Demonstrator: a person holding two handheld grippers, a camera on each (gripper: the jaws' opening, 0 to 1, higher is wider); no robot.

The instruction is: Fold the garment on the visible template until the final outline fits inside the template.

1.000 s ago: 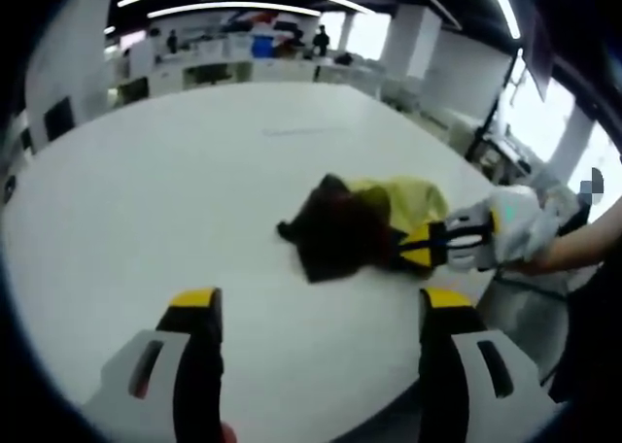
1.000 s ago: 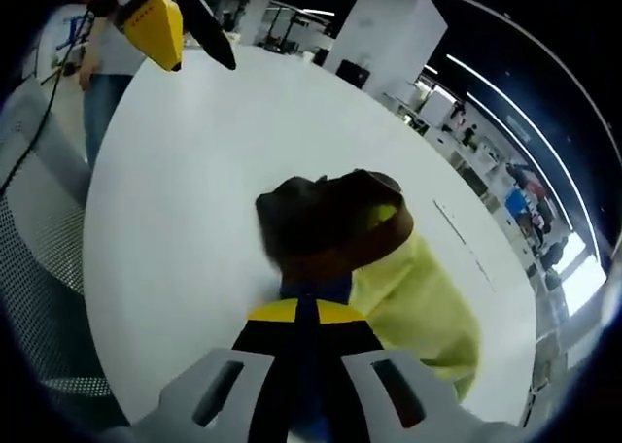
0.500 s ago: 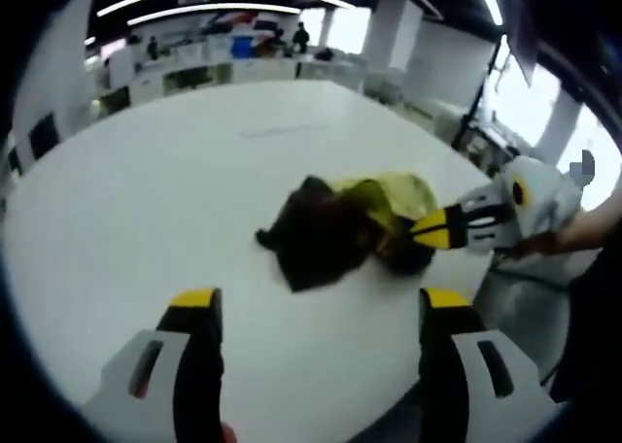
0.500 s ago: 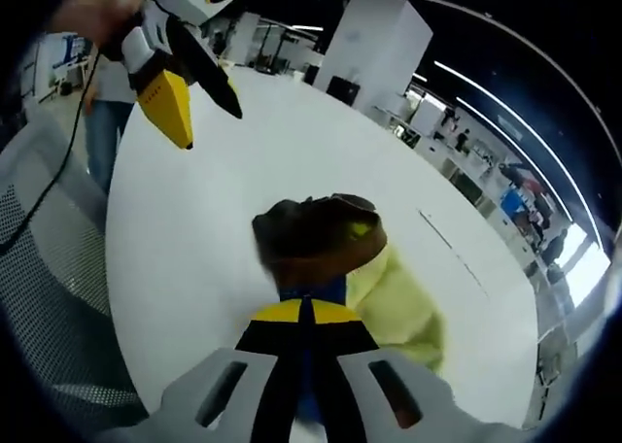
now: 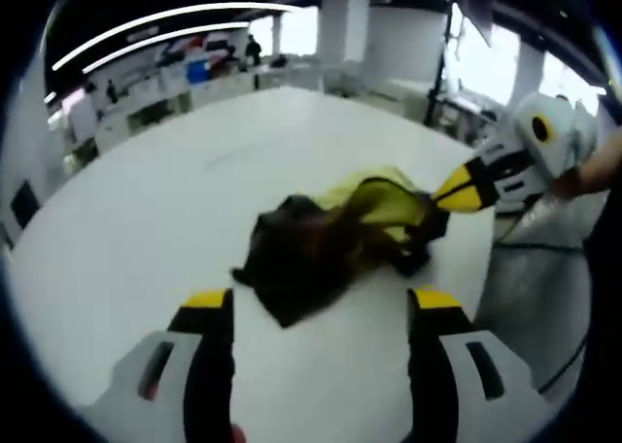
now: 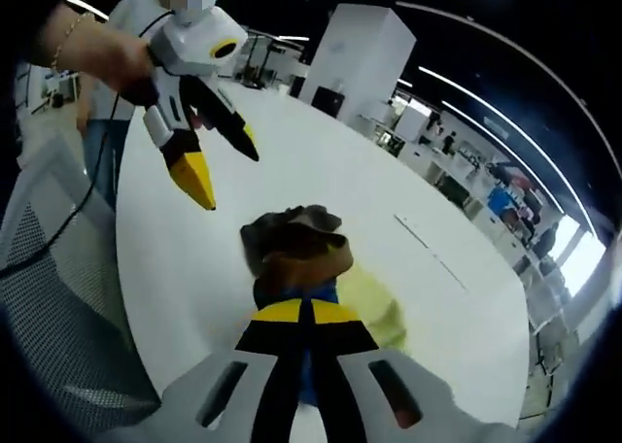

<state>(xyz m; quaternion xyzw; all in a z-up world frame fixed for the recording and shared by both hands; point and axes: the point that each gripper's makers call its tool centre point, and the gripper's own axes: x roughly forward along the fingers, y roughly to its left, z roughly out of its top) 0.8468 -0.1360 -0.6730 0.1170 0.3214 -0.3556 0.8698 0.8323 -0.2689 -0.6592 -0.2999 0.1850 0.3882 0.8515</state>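
While the garment (image 6: 296, 254) is clamped by the right gripper (image 6: 305, 317), the left gripper (image 5: 316, 312) is held released just before it, above the table (image 5: 126, 220).

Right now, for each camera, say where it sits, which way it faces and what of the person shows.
Left gripper view: rides on the left gripper, looking along its open jaws over the white table at the bunched garment; the right gripper enters from the right, with a hand.
Right gripper view: rides on the right gripper, jaws shut on the garment, facing across the table; the left gripper hangs open upper left, held by a hand.
Shared: garment, table, both grippers.
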